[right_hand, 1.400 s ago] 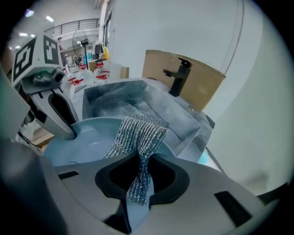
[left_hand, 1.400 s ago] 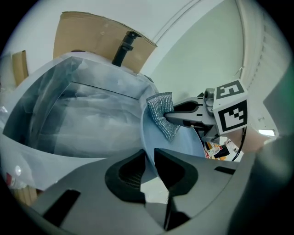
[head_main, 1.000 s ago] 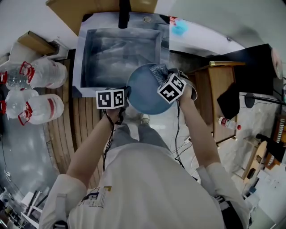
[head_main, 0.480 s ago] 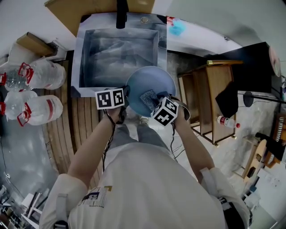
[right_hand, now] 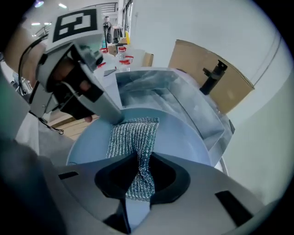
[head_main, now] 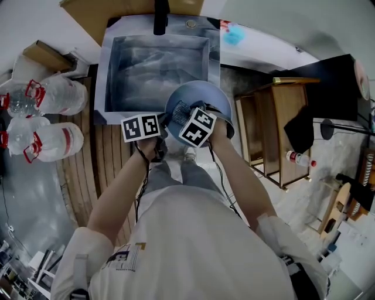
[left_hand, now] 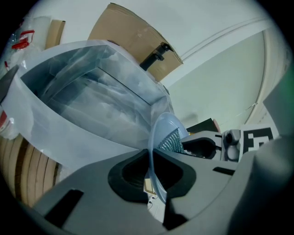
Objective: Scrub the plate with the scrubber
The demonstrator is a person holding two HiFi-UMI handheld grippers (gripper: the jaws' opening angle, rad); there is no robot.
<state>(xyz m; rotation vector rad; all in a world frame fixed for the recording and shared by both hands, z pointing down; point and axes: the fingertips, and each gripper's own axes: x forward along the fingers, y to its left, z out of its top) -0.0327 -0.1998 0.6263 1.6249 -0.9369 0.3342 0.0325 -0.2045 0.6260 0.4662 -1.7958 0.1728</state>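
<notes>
A pale blue plate (head_main: 206, 95) is held just in front of the sink. My left gripper (head_main: 166, 120) is shut on its left rim, and the plate (left_hand: 161, 133) stands edge-on between the pads. Those jaws have just eased open a little, with the rim still pinched between them. My right gripper (head_main: 181, 115) is over the plate's left half, close to the left gripper, and is shut on a silvery mesh scrubber (right_hand: 133, 135). The scrubber lies flat against the plate's face (right_hand: 183, 137). In the left gripper view the scrubber (left_hand: 172, 141) shows behind the rim.
A plastic-lined sink (head_main: 117, 88) with a black faucet (head_main: 158, 17) lies beyond the plate. Large water bottles (head_main: 50, 117) stand at the left. At the right is a wooden cabinet (head_main: 263, 129). A blue object (head_main: 236, 36) rests on the counter.
My right gripper has dragged the scrubber from the plate's upper right edge across its face to the left, close to the left gripper. The left gripper has stayed put.
</notes>
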